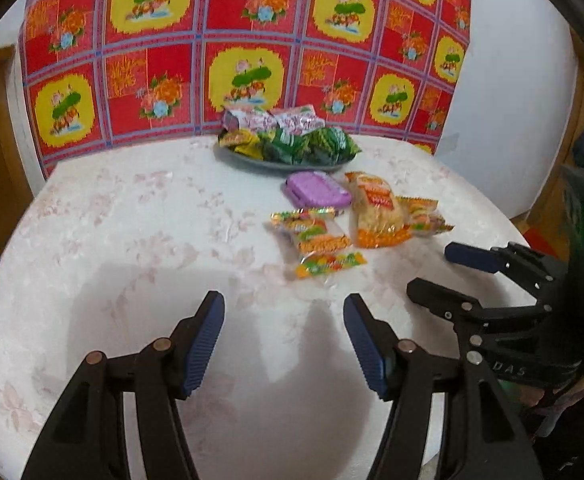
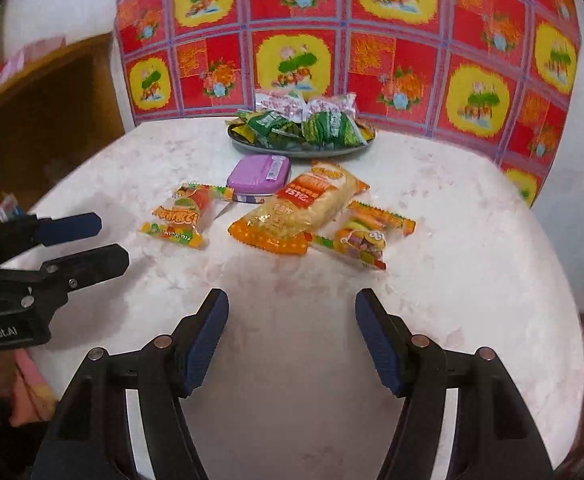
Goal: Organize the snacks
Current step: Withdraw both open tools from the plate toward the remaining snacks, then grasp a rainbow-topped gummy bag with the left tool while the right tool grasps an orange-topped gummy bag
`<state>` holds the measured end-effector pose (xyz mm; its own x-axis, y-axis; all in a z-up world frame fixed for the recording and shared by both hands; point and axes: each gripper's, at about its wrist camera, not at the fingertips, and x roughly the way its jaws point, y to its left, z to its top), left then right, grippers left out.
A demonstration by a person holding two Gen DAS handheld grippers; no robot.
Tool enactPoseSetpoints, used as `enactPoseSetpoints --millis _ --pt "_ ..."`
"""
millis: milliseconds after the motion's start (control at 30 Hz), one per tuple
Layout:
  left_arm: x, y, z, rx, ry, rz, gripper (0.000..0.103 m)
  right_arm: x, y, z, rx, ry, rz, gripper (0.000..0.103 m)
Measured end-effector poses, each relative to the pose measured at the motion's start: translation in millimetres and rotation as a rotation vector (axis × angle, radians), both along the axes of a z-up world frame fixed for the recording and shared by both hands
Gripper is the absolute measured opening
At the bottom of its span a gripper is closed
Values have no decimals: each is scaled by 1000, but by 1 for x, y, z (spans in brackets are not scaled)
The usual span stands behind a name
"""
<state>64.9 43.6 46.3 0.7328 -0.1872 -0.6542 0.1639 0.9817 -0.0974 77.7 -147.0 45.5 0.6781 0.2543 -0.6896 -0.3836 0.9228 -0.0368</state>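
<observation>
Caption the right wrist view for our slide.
Open right gripper faces loose snack packets before a filled plate.

My left camera sits low over the white table [image 1: 132,240] and looks forward at the red flowery cloth [image 1: 172,40]. My right camera looks the same way from further right. Both see the snack plate [image 1: 252,159] [image 2: 292,151] near the top middle, and each sees my other tongs at its edge.
</observation>
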Motion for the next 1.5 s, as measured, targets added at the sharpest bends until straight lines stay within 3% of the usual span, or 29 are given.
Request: enactPoseSetpoints --millis 267,400,467,600,800,967,1000,1033,1267,1367,1500 --pt "4 7 -3 -45 10 18 66 0 -3 -3 29 -39 20 70" --pt "13 5 10 -143 80 -50 66 -3 -15 0 52 -35 -65 70" --pt "17 -1 19 -121 68 -62 66 -6 -27 5 78 -54 -83 70" --pt "34 -23 29 8 7 -96 66 -3 -43 7 68 -79 -98 70" --pt "72 -28 13 -7 97 -92 65 18 -62 4 161 5 -59 70" --pt "84 -32 4 53 130 -42 51 30 -67 11 224 32 -86 70" --pt "83 -33 3 66 136 -38 41 31 -67 15 218 19 -103 70" --pt "82 -31 2 72 131 -32 40 32 -66 17 210 11 -113 70" --pt "69 -16 0 72 67 8 40 55 -47 27 101 3 -219 70" --pt "69 -10 0 37 72 -7 40 63 -35 25 41 8 -223 70" --pt "69 -8 1 0 77 -36 48 70 -24 21 12 42 -223 70"
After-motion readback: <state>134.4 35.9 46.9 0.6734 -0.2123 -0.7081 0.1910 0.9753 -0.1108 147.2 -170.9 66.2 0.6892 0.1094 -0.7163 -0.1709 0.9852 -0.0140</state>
